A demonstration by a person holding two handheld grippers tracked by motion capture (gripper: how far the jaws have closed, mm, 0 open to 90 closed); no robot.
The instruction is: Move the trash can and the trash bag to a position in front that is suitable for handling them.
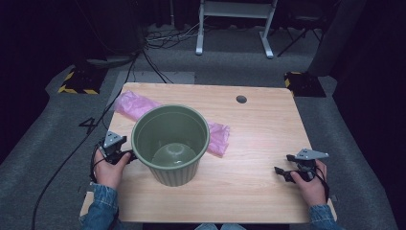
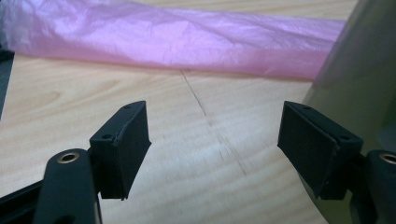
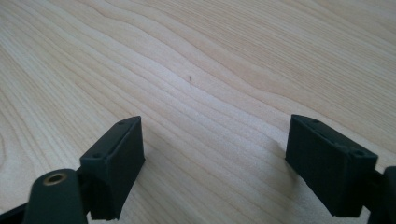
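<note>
A green plastic bin (image 1: 171,143) stands upright and empty on the wooden table (image 1: 258,129), left of centre. Behind it lies a flattened pink plastic bag (image 1: 136,105), partly hidden by the bin. My left gripper (image 1: 125,154) rests open at the bin's left side, nothing between its jaws. In the left gripper view the gripper (image 2: 215,140) points along the tabletop toward the pink bag (image 2: 177,37), with the bin wall (image 2: 364,74) right beside its right-hand jaw. My right gripper (image 1: 283,165) sits near the table's right front, open over bare wood (image 3: 215,158).
A round cable hole (image 1: 241,99) sits in the table's far side. On the grey floor beyond are a white desk frame (image 1: 234,24), loose cables (image 1: 163,38) and yellow-black striped stand bases (image 1: 76,84). Bare wood lies between the bin and the right gripper.
</note>
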